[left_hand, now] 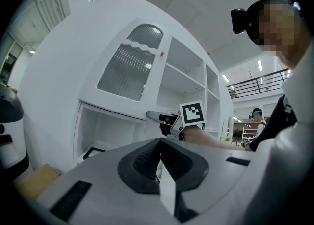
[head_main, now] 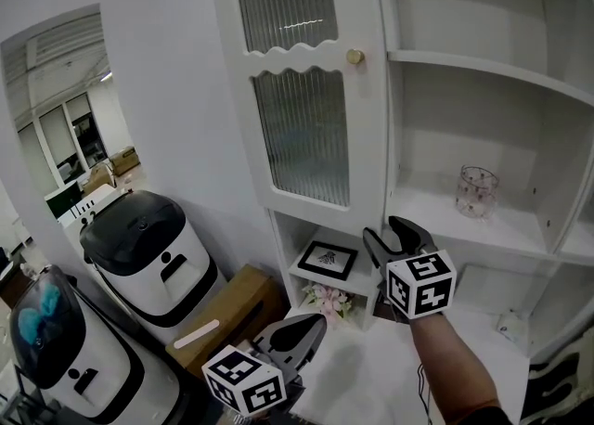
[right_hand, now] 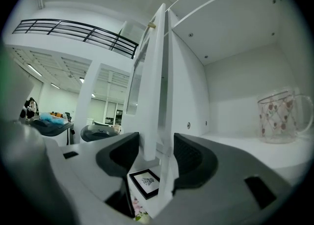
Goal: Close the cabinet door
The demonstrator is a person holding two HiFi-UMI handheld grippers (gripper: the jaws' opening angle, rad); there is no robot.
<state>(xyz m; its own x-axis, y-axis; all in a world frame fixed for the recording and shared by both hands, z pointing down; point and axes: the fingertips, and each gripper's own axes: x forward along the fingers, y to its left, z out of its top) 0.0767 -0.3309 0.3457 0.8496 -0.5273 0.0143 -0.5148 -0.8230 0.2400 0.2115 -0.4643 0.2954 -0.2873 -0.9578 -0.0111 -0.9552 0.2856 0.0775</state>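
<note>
Cabinet door (head_main: 306,89) hangs slightly ajar at twelve o'clock. My right gripper (head_main: 385,228) straddles its lower edge, jaws spread and not touching it, placed to nudge it shut. My left gripper (head_main: 306,328), jaws pressed together and empty, waits at seven o'clock.

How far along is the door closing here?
Mostly done: the door stands close against the cabinet, a thin gap showing in the right gripper view. In hand: the right gripper straddles the door's edge, jaws open, not pressing. Remaining: push it flush. The left gripper is shut, idle.
</note>
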